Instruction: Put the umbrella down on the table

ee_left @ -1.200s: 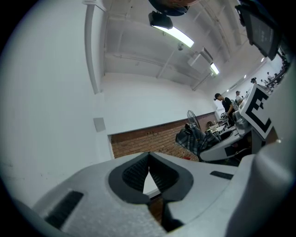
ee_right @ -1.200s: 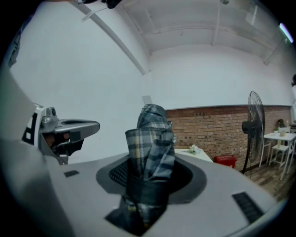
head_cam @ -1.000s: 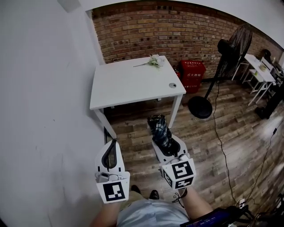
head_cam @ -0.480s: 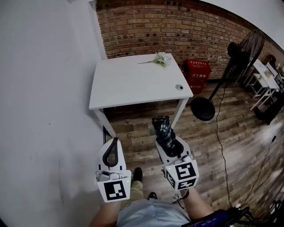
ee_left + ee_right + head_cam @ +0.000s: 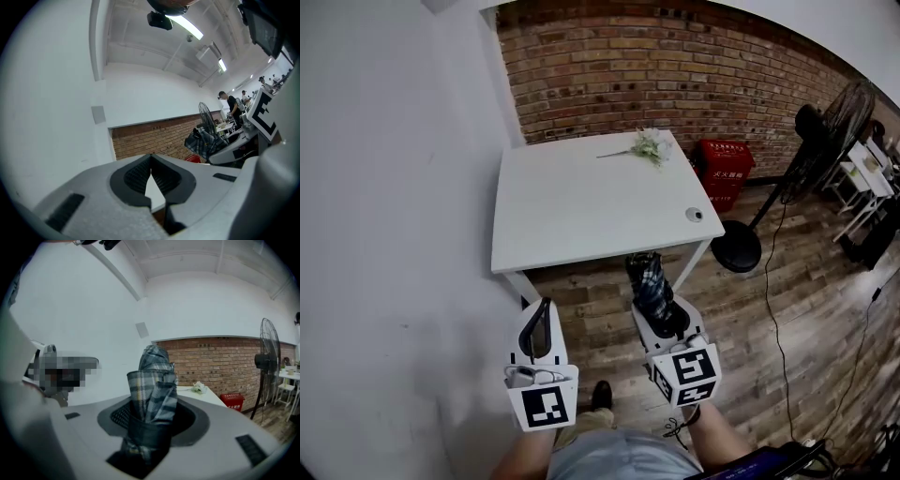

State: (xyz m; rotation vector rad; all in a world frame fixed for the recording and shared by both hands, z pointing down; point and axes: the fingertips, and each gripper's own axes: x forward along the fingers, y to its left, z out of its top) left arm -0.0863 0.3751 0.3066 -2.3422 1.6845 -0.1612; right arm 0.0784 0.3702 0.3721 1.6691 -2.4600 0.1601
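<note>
A folded plaid umbrella [image 5: 649, 277] sticks forward out of my right gripper [image 5: 659, 314], whose jaws are shut on it; in the right gripper view the umbrella [image 5: 152, 394] stands up between the pads. Its tip reaches just to the near edge of the white table [image 5: 581, 202], at table height. My left gripper [image 5: 535, 330] is held level beside it, to the left, with its jaws shut and nothing between them [image 5: 151, 180]. Both grippers are short of the table, over the wooden floor.
A bunch of white flowers [image 5: 645, 145] lies at the table's far right corner and a round cable hole [image 5: 695, 215] is near its right front corner. A white wall runs along the left, a standing fan [image 5: 811, 155] and a red box [image 5: 724, 172] stand right.
Both grippers and I have moved forward toward the table; the table now lies closer and the umbrella's tip has reached its near edge. The grip on the umbrella is unchanged.
</note>
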